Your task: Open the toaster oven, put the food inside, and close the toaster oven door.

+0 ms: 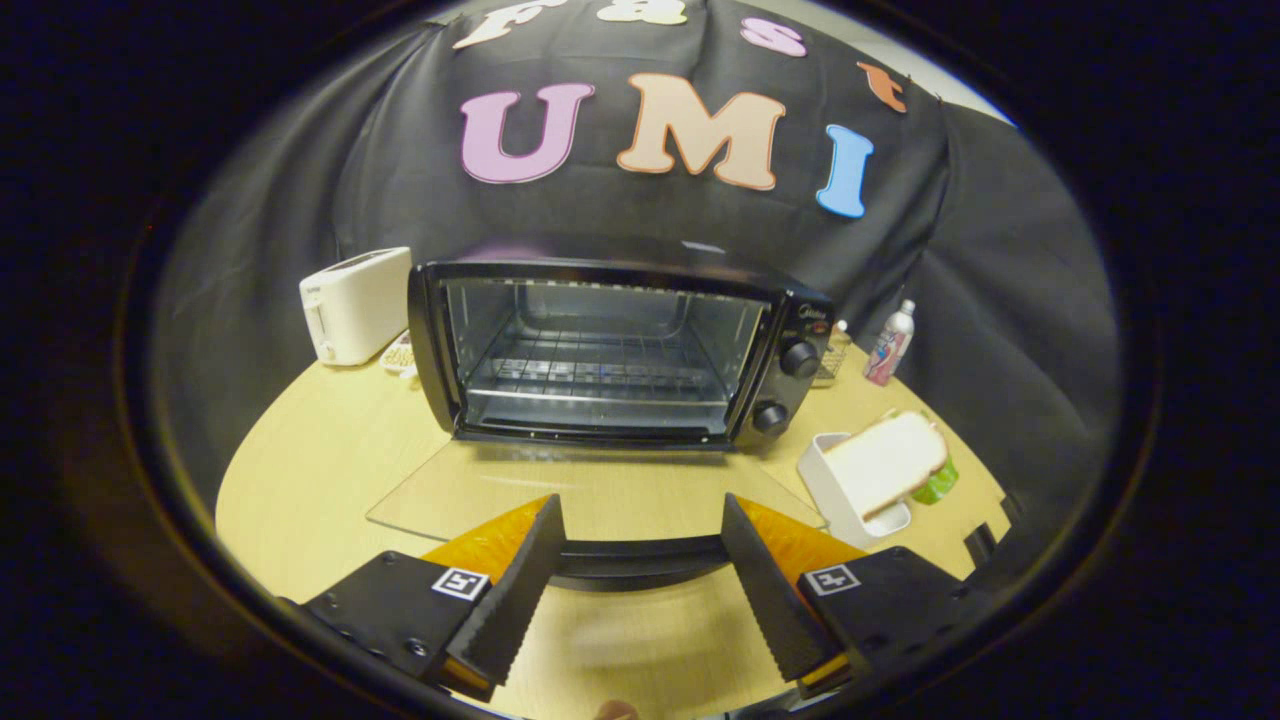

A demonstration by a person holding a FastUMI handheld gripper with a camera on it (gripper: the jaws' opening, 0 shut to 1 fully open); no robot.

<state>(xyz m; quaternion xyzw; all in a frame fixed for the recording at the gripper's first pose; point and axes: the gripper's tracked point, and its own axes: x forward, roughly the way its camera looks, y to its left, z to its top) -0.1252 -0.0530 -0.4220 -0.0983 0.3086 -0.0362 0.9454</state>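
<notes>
— Two fingers of your claw (635, 580) stood spread wide and pinched nothing, straddling the handle (640, 560) of the dropped glass door (600, 495). Was the toaster oven (620, 350) ready?

— Yes; it sat open at the far middle of the worktop (320, 460), its rack (590, 375) bare. The bread slice (885, 462) leaned in a white holder (850, 495) to the near right of the oven, well apart from your fingers.

— How should you have taken it?

— My judgement: you needed to swing right, pinch the slice across its flat faces gently, lift it out of the holder, then carry it in above the door without brushing the glass.
</notes>
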